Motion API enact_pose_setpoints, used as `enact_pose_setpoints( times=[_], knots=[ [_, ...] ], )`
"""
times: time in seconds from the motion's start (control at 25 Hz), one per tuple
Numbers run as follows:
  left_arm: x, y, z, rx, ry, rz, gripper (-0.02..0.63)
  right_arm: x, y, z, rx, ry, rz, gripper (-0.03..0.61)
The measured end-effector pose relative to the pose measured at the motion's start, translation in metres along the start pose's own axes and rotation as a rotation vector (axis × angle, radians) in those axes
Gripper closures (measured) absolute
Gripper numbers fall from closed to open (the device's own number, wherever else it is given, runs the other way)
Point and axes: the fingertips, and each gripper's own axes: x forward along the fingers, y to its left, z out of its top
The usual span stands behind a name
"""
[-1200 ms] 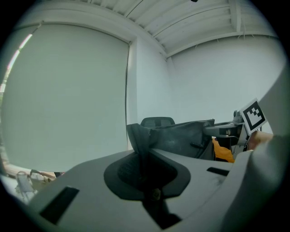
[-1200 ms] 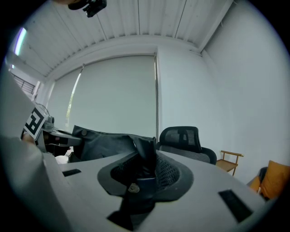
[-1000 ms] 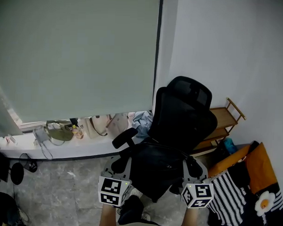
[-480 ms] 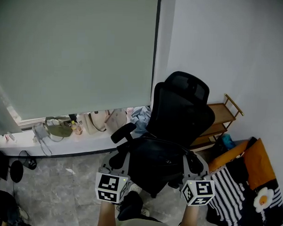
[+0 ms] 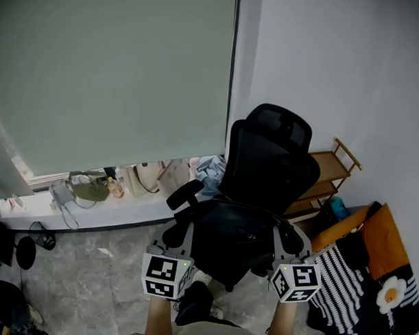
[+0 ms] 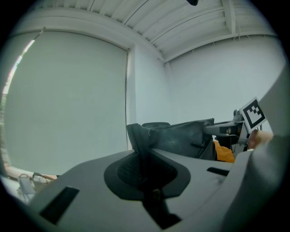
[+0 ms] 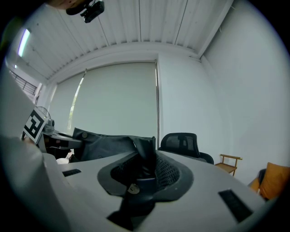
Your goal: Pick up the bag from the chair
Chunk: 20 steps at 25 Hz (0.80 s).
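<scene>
The black bag (image 5: 229,241) hangs stretched between the two grippers in front of the black office chair (image 5: 275,159), over its seat; its mouth is pulled taut and nothing inside shows. The left gripper (image 5: 182,232) is clenched on the bag's left edge and the right gripper (image 5: 282,238) on its right edge. Both are held low and level, pointing toward the chair back.

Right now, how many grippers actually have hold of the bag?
2. The left gripper is shut on the left end of the black bag, and the right gripper on its right end. The bag spans between them at the office chair. Neither grip is hidden.
</scene>
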Motion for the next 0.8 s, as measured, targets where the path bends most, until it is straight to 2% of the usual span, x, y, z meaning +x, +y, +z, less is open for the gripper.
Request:
enact_pose_setpoints(
  times=[0.8],
  knots=[
    [-0.0014, 0.0099, 0.0034, 0.005, -0.013, -0.007, 0.581, 0.0043, 0.0083, 0.007, -0.003, -0.009, -0.002, 0.468]
  ],
)
